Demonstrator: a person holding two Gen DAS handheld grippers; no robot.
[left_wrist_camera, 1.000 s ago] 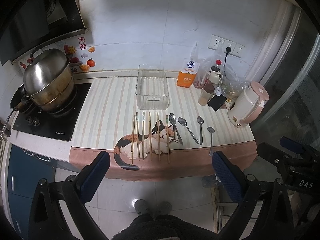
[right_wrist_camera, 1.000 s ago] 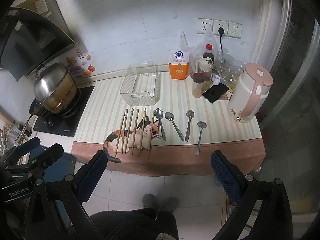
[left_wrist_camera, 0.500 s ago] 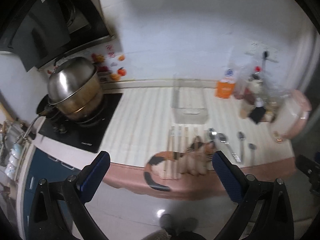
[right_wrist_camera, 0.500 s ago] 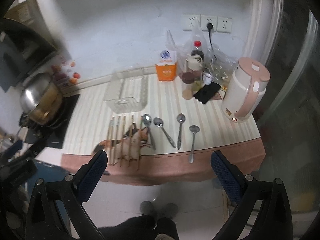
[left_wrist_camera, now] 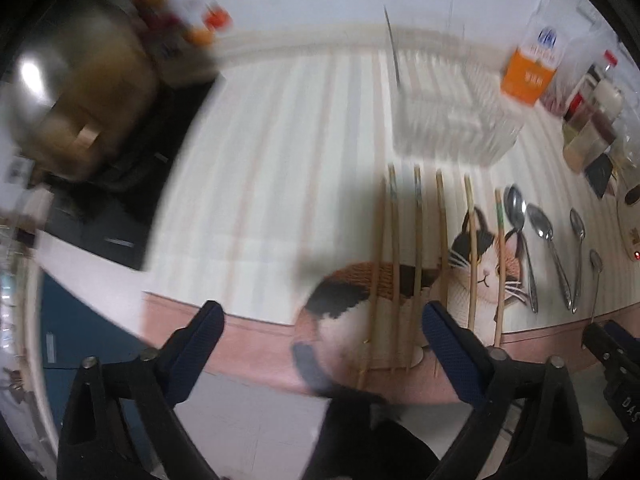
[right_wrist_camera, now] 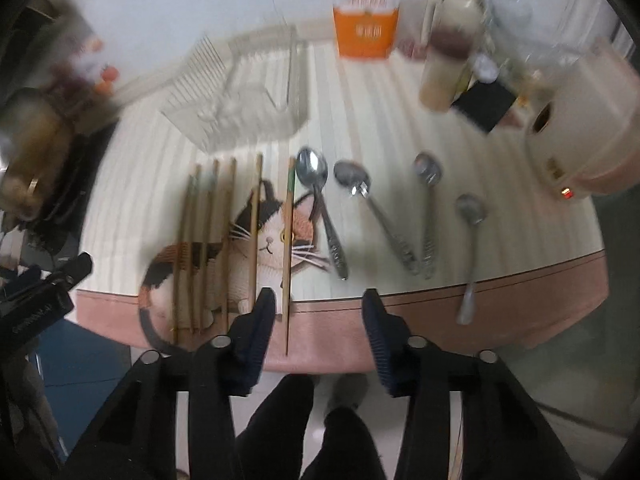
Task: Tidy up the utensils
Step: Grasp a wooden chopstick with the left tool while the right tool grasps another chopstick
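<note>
Several wooden chopsticks [left_wrist_camera: 416, 256] lie side by side on a striped cat-print mat [left_wrist_camera: 280, 160], also in the right wrist view [right_wrist_camera: 224, 236]. Several metal spoons [left_wrist_camera: 544, 248] lie to their right, seen too in the right wrist view [right_wrist_camera: 380, 216]. A clear plastic basket [left_wrist_camera: 448, 120] stands behind them, and in the right wrist view [right_wrist_camera: 240, 100]. My left gripper [left_wrist_camera: 322, 344] is open and empty, near the mat's front edge by the chopstick ends. My right gripper [right_wrist_camera: 318, 332] is open and empty, narrower, at the front edge near the rightmost chopstick.
A steel pot [left_wrist_camera: 68, 112] sits on a black stove [left_wrist_camera: 120, 200] at the left. An orange packet [right_wrist_camera: 366, 28], bottles [right_wrist_camera: 448, 64], a phone [right_wrist_camera: 486, 104] and a white-pink kettle [right_wrist_camera: 580, 136] stand at the back right. The counter edge drops to the floor.
Both grippers have moved much closer to the counter and lower. The right gripper's jaws have narrowed. The utensils have not moved.
</note>
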